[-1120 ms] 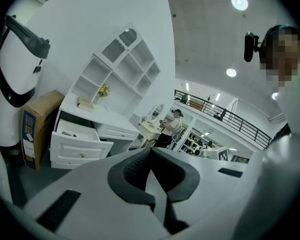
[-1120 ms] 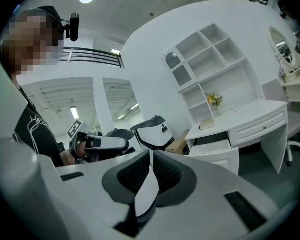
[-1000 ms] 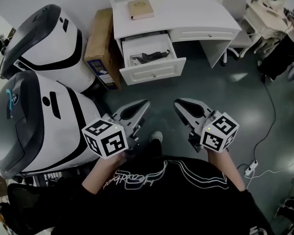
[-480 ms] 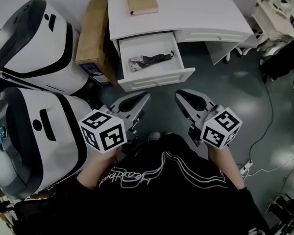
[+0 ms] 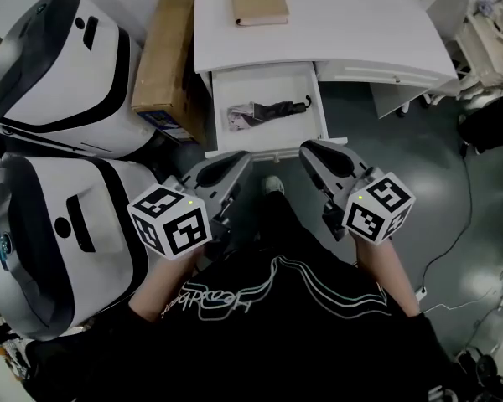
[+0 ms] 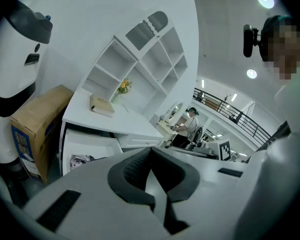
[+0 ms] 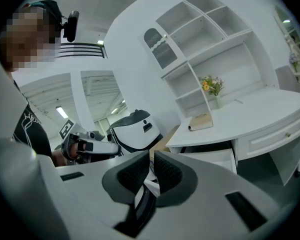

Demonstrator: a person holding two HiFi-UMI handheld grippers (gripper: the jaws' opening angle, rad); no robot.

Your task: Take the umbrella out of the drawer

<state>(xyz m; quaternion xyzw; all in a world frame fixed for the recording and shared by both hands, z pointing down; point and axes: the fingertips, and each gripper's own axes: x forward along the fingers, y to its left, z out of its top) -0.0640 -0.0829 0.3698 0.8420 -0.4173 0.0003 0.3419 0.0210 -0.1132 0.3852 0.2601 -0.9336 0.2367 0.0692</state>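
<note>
Both tools are at the open drawer, holding nothing.

Head view: the folded umbrella (image 5: 272, 110) lies flat in the pulled-out drawer (image 5: 222, 86) under the white surface (image 5: 344, 23), so I think I can reach it from above. My left tool (image 5: 239, 159) and right tool (image 5: 308, 149) hang close to the drawer's front. Left gripper view: the left tool is pressed together on nothing, and one end of the umbrella peeks out. Right gripper view: the right tool is pressed together too, pointing at the drawer.
</note>
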